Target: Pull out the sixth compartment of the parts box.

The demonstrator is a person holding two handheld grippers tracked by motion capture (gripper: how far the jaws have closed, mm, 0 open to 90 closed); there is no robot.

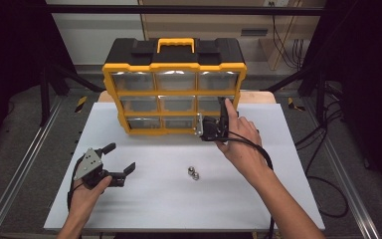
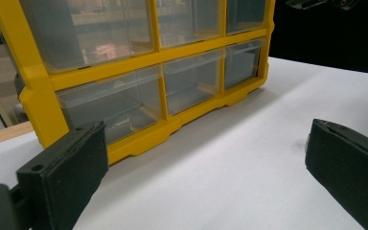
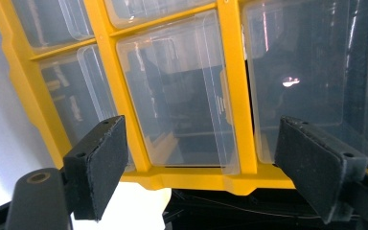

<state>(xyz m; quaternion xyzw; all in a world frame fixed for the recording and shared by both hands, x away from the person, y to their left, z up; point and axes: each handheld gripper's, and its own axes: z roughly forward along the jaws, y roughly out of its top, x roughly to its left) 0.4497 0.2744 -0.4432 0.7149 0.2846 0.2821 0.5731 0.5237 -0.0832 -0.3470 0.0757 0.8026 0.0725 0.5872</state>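
Note:
A yellow and black organizer [image 1: 174,84] with clear drawers stands upright at the back middle of the white table [image 1: 144,199]. My right gripper [image 1: 222,105] is held up against its lower right drawers, turned on its side. In the right gripper view its jaws [image 3: 206,165] stand wide open just in front of a clear drawer [image 3: 182,100] and a yellow divider, with nothing pressed between the pads. My left gripper [image 1: 121,157] rests at the table's front left, open and empty. In the left gripper view [image 2: 206,177] it faces the organizer [image 2: 139,72] from a distance.
Two small metal pieces [image 1: 193,172] lie together on the table between the hands, in front of the organizer. Black frame rails run along both sides of the table. Cables hang off the right edge.

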